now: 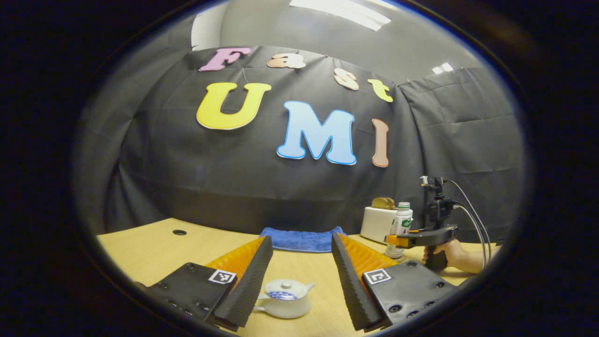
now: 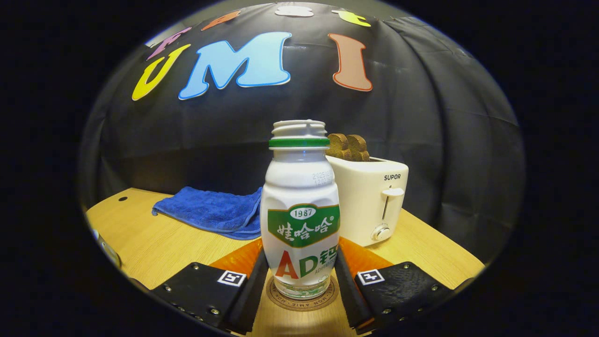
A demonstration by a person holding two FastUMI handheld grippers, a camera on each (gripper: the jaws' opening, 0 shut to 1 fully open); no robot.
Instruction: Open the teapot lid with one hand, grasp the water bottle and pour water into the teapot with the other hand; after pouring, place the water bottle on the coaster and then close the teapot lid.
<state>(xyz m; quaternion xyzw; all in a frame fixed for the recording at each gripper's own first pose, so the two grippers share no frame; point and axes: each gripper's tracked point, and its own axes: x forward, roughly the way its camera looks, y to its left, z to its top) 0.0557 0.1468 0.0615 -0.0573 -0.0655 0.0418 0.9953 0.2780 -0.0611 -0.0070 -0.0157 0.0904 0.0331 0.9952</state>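
A small white teapot (image 1: 285,298) with a blue pattern stands on the wooden table (image 1: 154,250), its lid on. My left gripper (image 1: 301,239) hangs open just above and behind it, one finger on each side, touching nothing. A white water bottle (image 2: 299,210) with a green label and no cap stands upright on a round brown coaster (image 2: 281,296). My right gripper (image 2: 301,255) is shut on the bottle's lower body, both fingers pressed to its sides. In the left gripper view the right gripper (image 1: 398,240), held by a hand (image 1: 451,252), sits at the bottle (image 1: 402,220) to the far right.
A white toaster (image 2: 369,201) with two slices of bread in it stands right behind the bottle. A folded blue towel (image 2: 210,210) lies at the back of the table against the booth wall. The table's edge runs close on the right.
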